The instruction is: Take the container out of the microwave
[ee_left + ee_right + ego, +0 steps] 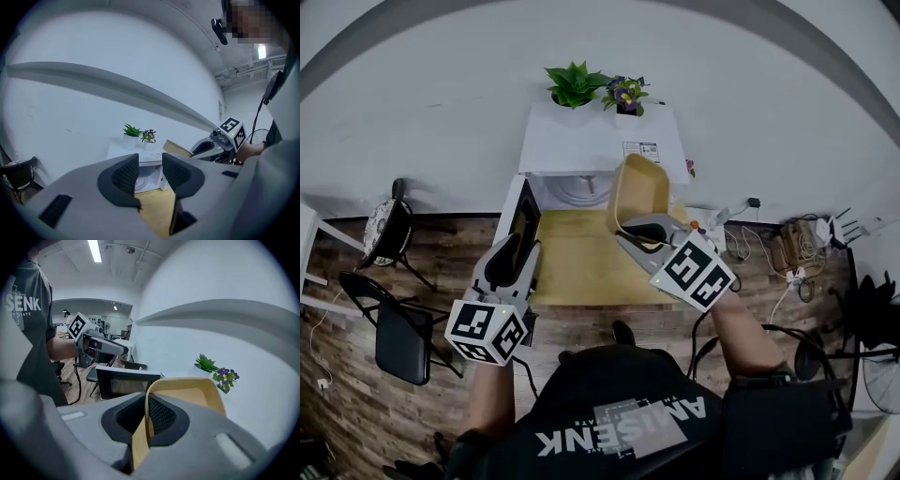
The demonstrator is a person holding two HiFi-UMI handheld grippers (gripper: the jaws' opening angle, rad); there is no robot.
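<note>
A tan container (637,192) hangs tilted on edge above the wooden table (581,277), in front of the white microwave (600,141). My right gripper (628,230) is shut on its rim; in the right gripper view the thin wall (187,392) is pinched between the pads of that right gripper (146,420). The microwave door (525,220) stands open to the left. My left gripper (521,248) hovers just beside that door. In the left gripper view, the left gripper (150,173) has its jaws apart with nothing between them, facing the microwave (147,161) and the container (177,148).
Two potted plants (575,84) (625,94) stand on the microwave's top. Black chairs (394,328) sit on the floor at the left. Cables and a power strip (787,248) lie at the right of the table. The white wall runs behind.
</note>
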